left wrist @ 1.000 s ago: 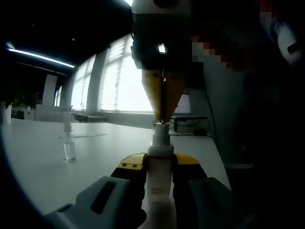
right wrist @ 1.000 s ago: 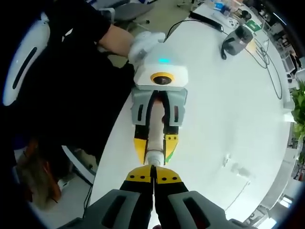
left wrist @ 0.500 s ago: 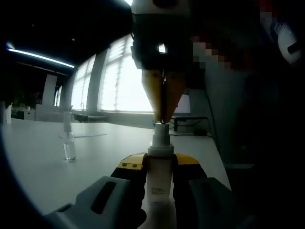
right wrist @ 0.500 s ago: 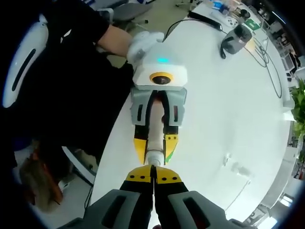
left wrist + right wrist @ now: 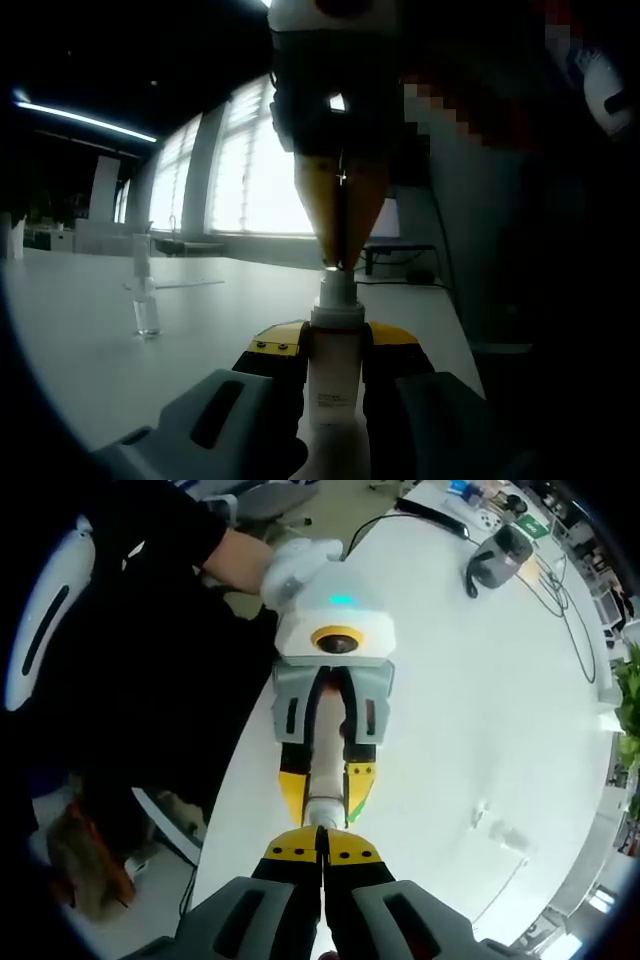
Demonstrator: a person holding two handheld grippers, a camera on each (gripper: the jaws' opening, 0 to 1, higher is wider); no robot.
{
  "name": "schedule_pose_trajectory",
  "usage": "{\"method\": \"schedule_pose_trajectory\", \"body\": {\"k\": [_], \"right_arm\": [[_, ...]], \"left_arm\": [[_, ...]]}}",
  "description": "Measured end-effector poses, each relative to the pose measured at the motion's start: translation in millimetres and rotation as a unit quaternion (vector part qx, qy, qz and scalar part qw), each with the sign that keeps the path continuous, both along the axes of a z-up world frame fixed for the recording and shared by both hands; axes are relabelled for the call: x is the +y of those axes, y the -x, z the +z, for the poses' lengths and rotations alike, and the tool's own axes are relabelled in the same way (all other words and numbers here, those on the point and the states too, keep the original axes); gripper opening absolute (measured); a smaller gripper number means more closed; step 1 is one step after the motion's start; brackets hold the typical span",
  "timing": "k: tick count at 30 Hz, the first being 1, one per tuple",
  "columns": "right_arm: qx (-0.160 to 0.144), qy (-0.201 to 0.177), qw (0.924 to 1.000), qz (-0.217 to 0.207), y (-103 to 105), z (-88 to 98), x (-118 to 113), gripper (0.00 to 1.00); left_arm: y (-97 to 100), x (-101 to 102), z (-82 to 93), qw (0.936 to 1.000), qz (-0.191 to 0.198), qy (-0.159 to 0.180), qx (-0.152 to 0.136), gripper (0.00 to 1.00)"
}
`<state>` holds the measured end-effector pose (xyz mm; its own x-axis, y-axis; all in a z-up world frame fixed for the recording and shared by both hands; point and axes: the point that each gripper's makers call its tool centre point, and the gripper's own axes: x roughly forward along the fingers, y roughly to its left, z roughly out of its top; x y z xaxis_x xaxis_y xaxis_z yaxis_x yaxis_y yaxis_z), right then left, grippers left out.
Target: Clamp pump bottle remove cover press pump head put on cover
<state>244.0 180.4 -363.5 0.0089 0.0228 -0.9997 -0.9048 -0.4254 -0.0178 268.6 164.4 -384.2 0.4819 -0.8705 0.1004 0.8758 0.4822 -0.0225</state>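
Right gripper lifting slightly off the pump head since half a second ago.
You are clamping the bottle upright in the left gripper; right jaws closed, empty. Press step; next, fetch the cover.

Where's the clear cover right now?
In the left gripper view, the clear cover stands upright on the white table, left of the pump bottle clamped in the left tongs.
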Motion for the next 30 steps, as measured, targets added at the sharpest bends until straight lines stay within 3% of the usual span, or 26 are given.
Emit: {"method": "schedule_pose_trajectory", "body": {"k": [22, 30], "right_arm": [[-0.001, -0.019, 0.9996, -0.019, 0.1, 7.1, -0.9, 0.00], [0.002, -0.022, 0.9988, -0.044, -0.2, 7.3, -1.8, 0.00]], "left_arm": [[-0.2, 0.1, 0.2, 1.0000, -0.001, 0.001, 0.001, 0.12], [-0.7, 0.3, -0.1, 1.0000, -0.001, 0.001, 0.001, 0.12]]}}
